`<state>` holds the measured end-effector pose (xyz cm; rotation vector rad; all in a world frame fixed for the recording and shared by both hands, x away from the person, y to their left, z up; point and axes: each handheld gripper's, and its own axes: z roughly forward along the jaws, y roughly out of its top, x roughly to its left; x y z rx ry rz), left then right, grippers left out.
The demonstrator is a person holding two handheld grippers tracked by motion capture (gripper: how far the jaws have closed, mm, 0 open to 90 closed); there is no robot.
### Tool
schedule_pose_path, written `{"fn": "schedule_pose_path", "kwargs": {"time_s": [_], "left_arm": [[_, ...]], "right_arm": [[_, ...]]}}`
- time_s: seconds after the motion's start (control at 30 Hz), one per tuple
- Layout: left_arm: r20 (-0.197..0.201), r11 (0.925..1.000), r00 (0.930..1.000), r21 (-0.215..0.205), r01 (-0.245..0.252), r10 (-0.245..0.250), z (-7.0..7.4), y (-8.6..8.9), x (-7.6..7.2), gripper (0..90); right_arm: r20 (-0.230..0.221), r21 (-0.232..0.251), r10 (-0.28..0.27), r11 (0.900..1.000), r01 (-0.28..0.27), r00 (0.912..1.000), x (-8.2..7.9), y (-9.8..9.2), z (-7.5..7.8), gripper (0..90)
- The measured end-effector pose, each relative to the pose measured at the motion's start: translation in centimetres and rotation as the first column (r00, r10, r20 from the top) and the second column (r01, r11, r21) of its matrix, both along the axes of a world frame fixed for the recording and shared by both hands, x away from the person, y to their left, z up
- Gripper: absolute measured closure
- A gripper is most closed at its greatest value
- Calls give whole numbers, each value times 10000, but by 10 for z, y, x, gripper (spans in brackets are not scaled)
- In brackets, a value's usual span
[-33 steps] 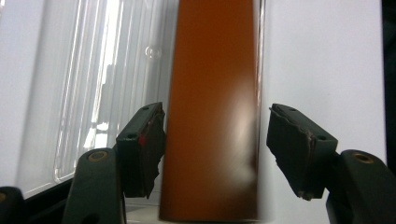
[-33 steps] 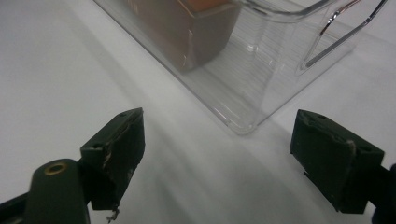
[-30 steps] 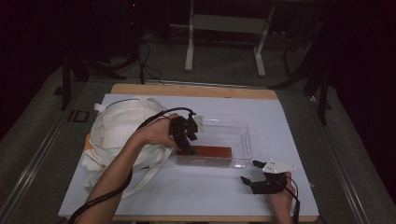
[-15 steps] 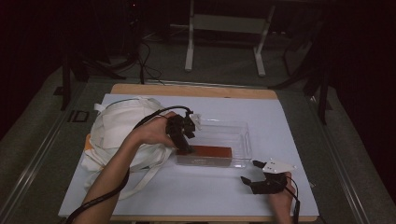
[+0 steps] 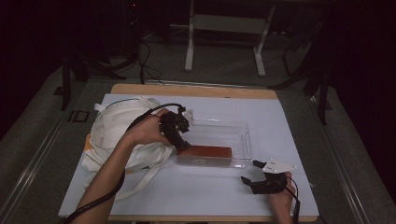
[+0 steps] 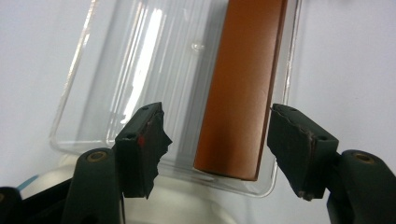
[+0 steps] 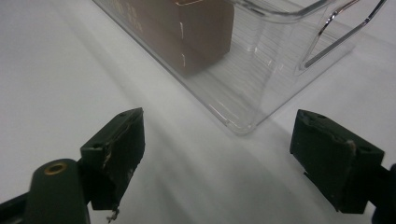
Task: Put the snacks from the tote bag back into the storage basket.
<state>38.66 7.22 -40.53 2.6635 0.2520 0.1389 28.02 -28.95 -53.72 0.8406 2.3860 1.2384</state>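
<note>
Where the left gripper [image 5: 180, 140] dips over the left end of the clear plastic bin [image 5: 243, 135] near the middle of the high view, its jaw tips are lost against the dark hand and the brown box [image 5: 210, 151], so contact is hard to judge there. In the left gripper view the jaws stand parted on either side of the box's near end; the right pad sits just beside the box, perhaps with a sliver of gap, and the left one is clearly apart, so nothing is grasped. The box lies inside the bin along its near wall, its far end cut off by the frame's top edge. The white cloth bag [image 5: 116, 130] at centre left is partly hidden by the forearm. At lower right, the right gripper [image 5: 254, 175] rests on the table with jaws spread wide and empty.
</note>
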Motion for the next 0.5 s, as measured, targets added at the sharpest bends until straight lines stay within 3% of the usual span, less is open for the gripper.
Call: {"fn": "schedule_pose_path", "kwargs": {"time_s": [0.3,0.5], "left_arm": [[340,9965,9966,-398,-737,751,0,18,-7,364],[993,9881,9841,-598,-1418,1473,1,30,-20,354]], "right_arm": [[28,17,7,10000,-7,10000,0,0,0,179],[4,54,-13,10000,13,10000,0,-1,0,178]]}}
